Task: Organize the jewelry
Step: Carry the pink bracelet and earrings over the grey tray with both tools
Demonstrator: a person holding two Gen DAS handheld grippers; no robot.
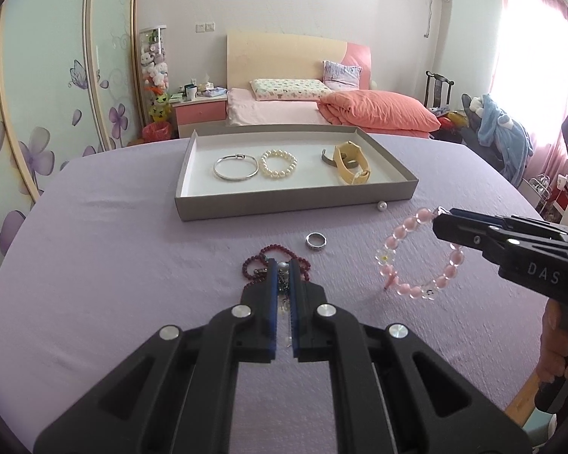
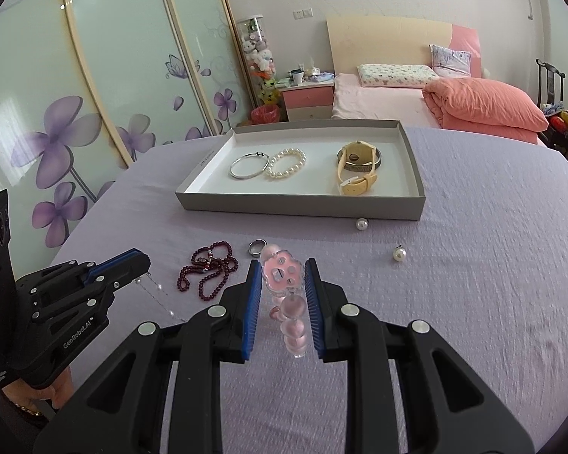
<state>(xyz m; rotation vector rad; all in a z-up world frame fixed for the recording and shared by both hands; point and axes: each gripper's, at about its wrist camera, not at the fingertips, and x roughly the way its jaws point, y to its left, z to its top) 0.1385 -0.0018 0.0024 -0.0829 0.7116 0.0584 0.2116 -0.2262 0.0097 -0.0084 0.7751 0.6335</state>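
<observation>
Two black handheld tools, each with blue-lined fingers, point forward and slope downward, side by side. The left tool (image 1: 283,270) has its fingers pressed nearly together, pinching a thin pearl chain (image 2: 159,295) that hangs from its tips. A person's hand (image 2: 45,393) grips its handle from below, with a beaded band at the wrist. The right tool (image 2: 283,276) has its fingers a little apart, clamped on a pink bead bracelet (image 1: 416,253) that dangles from them. Another hand (image 1: 560,355) wraps around the right tool's handle at the frame edge.
</observation>
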